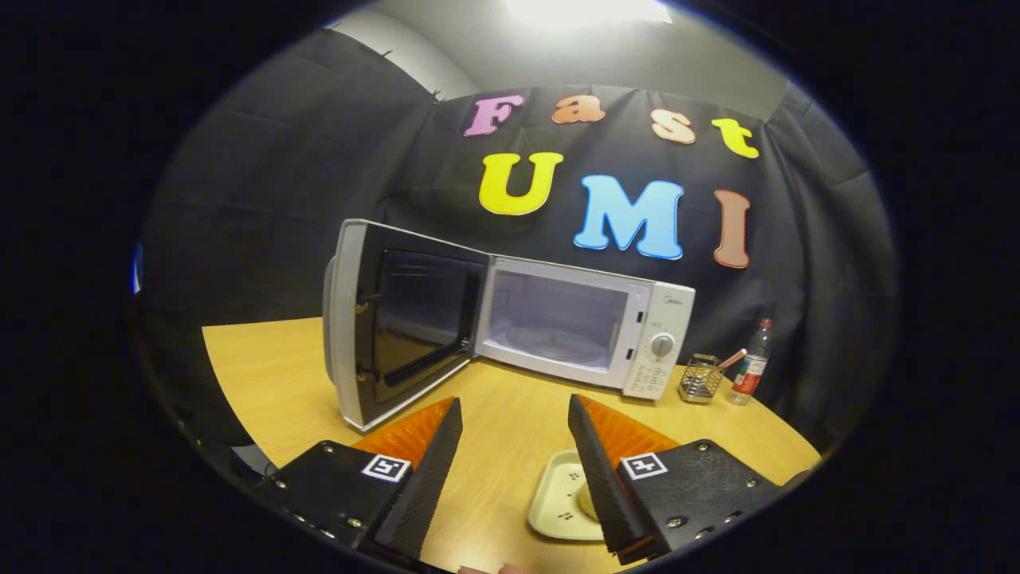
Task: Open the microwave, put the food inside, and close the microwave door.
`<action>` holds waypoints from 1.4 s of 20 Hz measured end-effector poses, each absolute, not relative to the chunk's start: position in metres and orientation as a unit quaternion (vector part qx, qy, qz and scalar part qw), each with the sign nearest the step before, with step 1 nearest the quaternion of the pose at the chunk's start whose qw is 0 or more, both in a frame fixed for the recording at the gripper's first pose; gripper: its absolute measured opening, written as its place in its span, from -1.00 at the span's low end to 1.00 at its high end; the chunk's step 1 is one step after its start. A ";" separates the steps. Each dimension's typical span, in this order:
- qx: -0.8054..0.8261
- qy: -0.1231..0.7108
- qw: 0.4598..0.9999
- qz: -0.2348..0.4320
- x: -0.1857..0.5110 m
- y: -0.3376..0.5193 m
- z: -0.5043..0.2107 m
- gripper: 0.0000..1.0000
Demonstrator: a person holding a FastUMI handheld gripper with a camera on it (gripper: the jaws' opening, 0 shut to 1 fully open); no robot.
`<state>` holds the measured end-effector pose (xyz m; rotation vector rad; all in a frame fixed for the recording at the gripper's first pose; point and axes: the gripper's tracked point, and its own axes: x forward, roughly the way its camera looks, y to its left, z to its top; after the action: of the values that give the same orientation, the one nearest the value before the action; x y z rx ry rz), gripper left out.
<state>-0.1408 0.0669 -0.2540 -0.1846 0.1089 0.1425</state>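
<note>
1. On the wooden table [263, 375], the microwave [594, 331] stands beyond the fingers with its door [398, 319] swung wide open to the side, so the way in is free
2. The inside of the microwave has just a glass turning plate [554, 344] on its floor, with no food on it
3. The gripper [514, 454] is let go, its two fingers spread apart with bare table between them, and it grasps nothing
4. The food [587, 501] sits on a small pale plate [558, 498] on the table, low down by the right finger, which hides part of it, so I cannot tell what food it is
5. I think the claw is open so it can take the plate next
6. Beside the microwave stand a small wire basket [700, 381] with something pink sticking out, and a bottle [751, 363]
</note>
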 end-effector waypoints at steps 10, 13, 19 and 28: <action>-0.028 0.037 0.993 0.109 -0.156 0.020 -0.268 0.91; -0.031 0.053 0.994 0.095 -0.156 0.004 -0.283 0.90; -0.030 0.134 0.988 0.072 -0.155 -0.022 -0.332 0.93; -0.006 0.232 0.970 0.067 -0.149 -0.029 -0.367 0.94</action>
<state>-0.1490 -0.0294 -0.3671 -0.0117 0.4693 0.1347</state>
